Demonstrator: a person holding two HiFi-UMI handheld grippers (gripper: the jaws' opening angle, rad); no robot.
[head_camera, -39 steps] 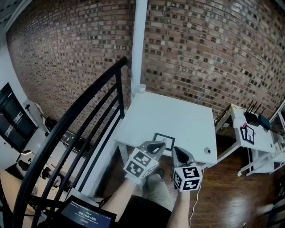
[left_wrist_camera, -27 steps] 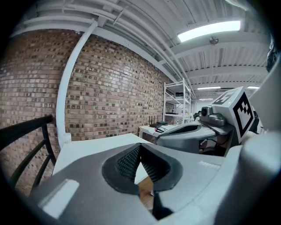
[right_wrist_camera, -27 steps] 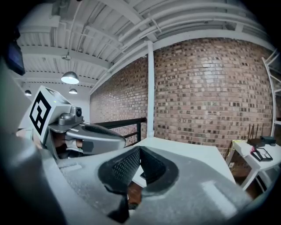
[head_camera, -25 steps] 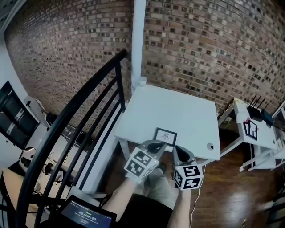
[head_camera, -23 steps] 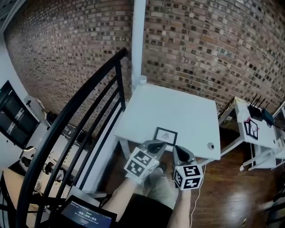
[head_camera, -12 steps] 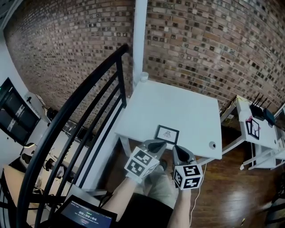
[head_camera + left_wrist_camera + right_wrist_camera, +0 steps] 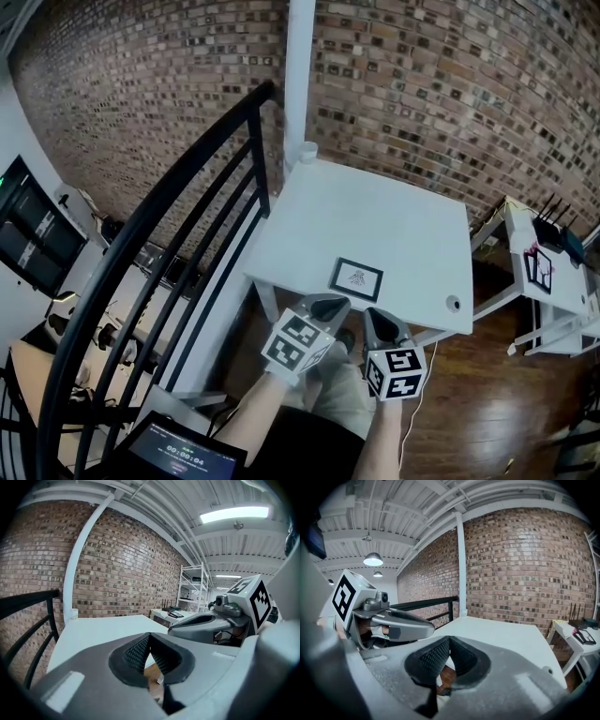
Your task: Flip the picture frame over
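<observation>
A small black picture frame [image 7: 356, 276] with a white mat and a dark print lies flat, picture side up, near the front edge of the white table [image 7: 394, 225]. My left gripper [image 7: 330, 304] and right gripper [image 7: 378, 321] hang side by side below that edge, short of the frame, both shut with nothing between the jaws. In the left gripper view the shut left gripper [image 7: 150, 638] points over the table top [image 7: 103, 630], and the right gripper view shows the right gripper [image 7: 449, 642] shut the same way. The frame is hidden in both gripper views.
A black stair railing [image 7: 159, 216] runs along the table's left side. A white post [image 7: 298, 75] and a white cup [image 7: 307, 150] stand at the far corner against the brick wall. A second white table [image 7: 548, 272] with small items is at the right. A round hole [image 7: 455, 303] marks the near right corner.
The table and frame have slid slightly right and up in the head view. Both grippers stay shut and side by side below the table's front edge.
</observation>
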